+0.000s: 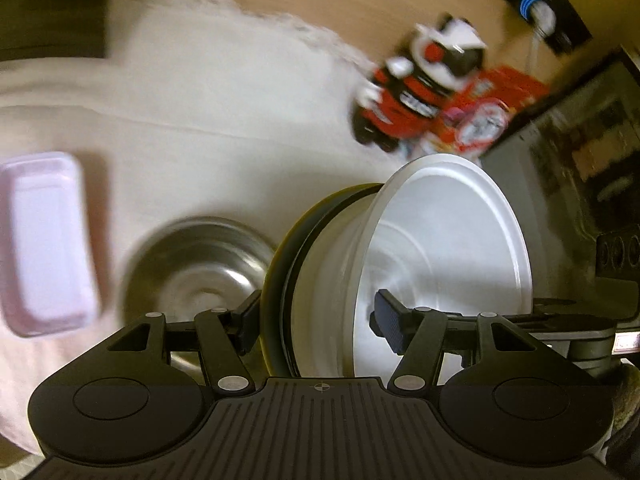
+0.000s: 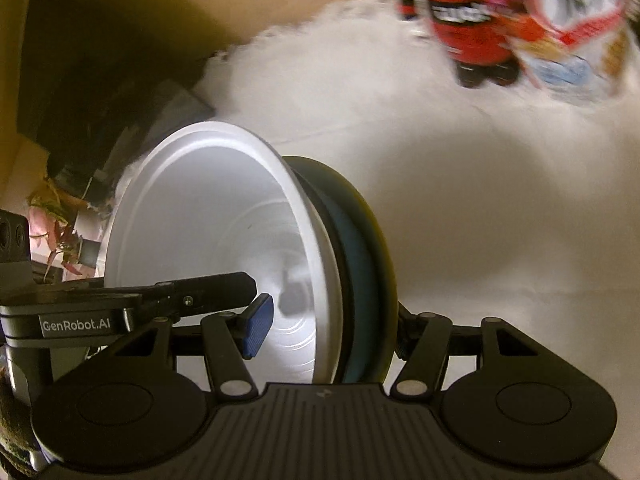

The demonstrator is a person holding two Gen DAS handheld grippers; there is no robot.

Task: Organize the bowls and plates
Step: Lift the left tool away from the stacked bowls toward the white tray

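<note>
Tabletop under a white cloth, both views blurred. A stack of dishes was held on edge above it: white bowl, its hollow facing sideways, with a dark plate and a yellow-rimmed plate nested against its back. Left gripper had its jaws clenched across the stack, one pad inside the bowl, the other behind the yellow-rimmed plate. Right gripper gripped the same stack likewise, its blue pad inside the bowl. Steel bowl sat upright on the cloth just beside the stack. Pink rectangular tray lay farther left. Red toy figure and a red printed box stood at the far edge.
</note>
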